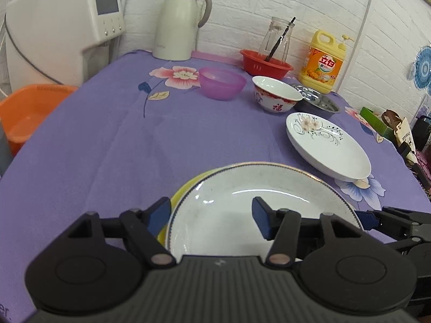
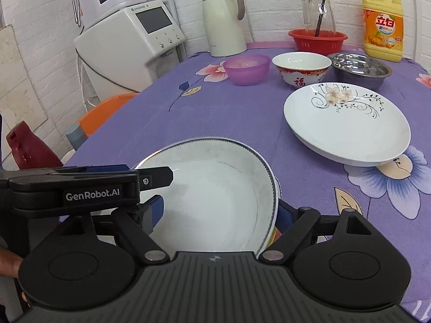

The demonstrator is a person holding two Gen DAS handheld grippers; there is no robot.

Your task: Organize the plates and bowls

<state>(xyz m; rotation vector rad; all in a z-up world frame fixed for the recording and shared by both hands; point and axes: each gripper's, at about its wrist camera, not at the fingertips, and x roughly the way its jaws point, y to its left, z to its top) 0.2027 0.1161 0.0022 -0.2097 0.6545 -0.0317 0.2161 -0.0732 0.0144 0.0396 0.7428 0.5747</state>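
A white plate with a blue-gold rim (image 1: 242,188) (image 2: 215,185) rests on a yellow plate (image 1: 183,191) at the near end of the purple tablecloth. My left gripper (image 1: 210,218) is open and straddles its left rim, one blue pad outside and one over the inside. My right gripper (image 2: 219,212) straddles the right rim the same way, jaws wide, pads not pressing. Farther right lies a flowered white plate (image 1: 328,148) (image 2: 347,126). Behind it stand a purple bowl (image 1: 222,82) (image 2: 246,68), a red-patterned white bowl (image 1: 276,97) (image 2: 300,67) and a steel bowl (image 1: 317,102) (image 2: 361,68).
Along the back wall stand a cream thermos jug (image 2: 223,21), a red basket (image 2: 317,40) holding a glass jar, and a yellow detergent bottle (image 2: 382,24). A white appliance (image 2: 129,43) and an orange basin (image 1: 27,113) sit off the table's left edge. Purple cloth (image 1: 121,148) lies bare at the middle left.
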